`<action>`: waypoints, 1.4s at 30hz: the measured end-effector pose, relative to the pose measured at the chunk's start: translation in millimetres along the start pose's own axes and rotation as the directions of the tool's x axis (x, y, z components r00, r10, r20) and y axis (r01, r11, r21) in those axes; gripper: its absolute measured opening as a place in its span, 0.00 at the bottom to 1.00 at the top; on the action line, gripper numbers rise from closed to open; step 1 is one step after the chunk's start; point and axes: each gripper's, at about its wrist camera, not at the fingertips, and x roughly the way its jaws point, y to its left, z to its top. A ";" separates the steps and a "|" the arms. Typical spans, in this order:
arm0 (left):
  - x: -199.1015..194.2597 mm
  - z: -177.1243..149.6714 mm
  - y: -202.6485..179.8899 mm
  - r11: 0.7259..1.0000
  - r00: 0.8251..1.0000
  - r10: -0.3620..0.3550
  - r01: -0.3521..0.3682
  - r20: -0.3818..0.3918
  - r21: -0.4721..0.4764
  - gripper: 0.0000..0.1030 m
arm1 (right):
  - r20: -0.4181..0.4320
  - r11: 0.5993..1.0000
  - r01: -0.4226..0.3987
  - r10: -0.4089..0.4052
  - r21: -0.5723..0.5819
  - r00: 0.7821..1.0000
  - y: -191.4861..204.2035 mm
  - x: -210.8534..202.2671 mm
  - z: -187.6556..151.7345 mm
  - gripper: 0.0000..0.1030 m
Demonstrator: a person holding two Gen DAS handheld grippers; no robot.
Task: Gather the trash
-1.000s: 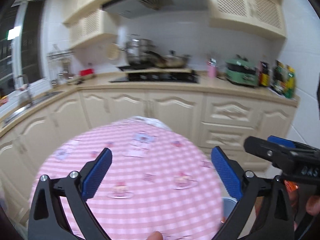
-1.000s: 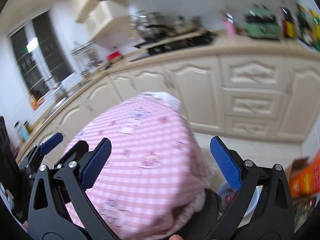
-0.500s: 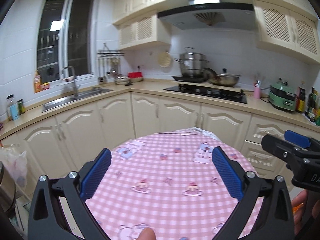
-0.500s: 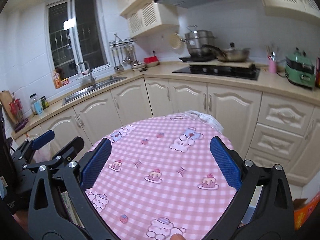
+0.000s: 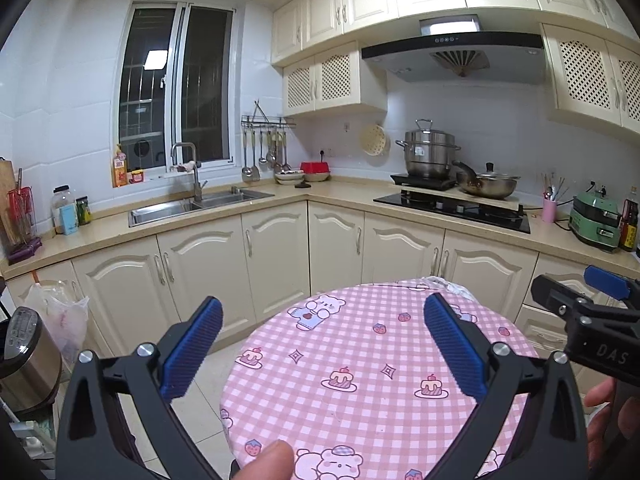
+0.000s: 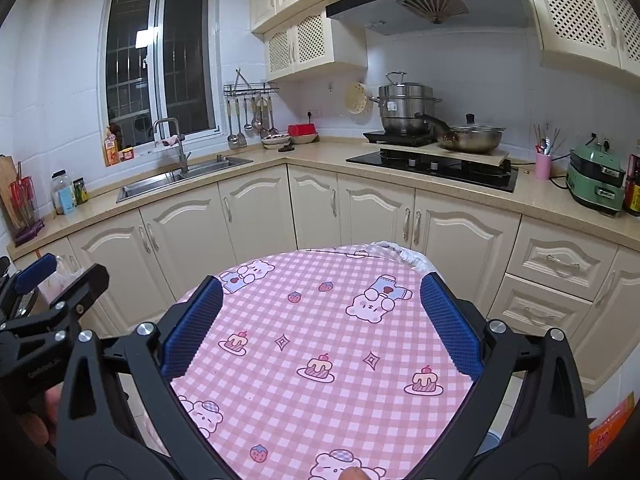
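My left gripper (image 5: 322, 344) is open and empty, held above a round table with a pink checked cloth (image 5: 360, 408). My right gripper (image 6: 320, 326) is open and empty above the same table (image 6: 320, 412). The right gripper also shows at the right edge of the left wrist view (image 5: 592, 320); the left gripper shows at the left edge of the right wrist view (image 6: 44, 300). No trash is visible on the cloth. A plastic bag (image 5: 60, 316) hangs at the lower left by the cabinets.
An L-shaped counter runs behind the table, with a sink (image 5: 192, 204), a hob (image 5: 452, 206) with pots, and a green appliance (image 5: 596, 220). A steel bin (image 5: 24, 356) stands at the left. An orange carton (image 6: 608, 428) lies on the floor at the right.
Both views have swung left and up from the table and right-hand cabinets, and now take in the sink, window and whole kitchen. Both grippers stay open.
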 end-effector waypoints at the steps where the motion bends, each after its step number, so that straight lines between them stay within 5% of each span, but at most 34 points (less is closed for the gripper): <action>1: -1.2 0.5 -0.1 1.000 1.000 0.002 -0.002 0.004 -0.002 0.96 | 0.002 1.000 0.001 -0.001 0.001 1.000 1.2 -1.3 -0.1 0.94; 42: -22.8 4.3 2.1 0.999 0.998 -0.004 0.006 0.062 -0.034 0.96 | 0.042 0.999 -0.030 0.031 -0.010 0.999 18.3 -12.9 9.4 0.94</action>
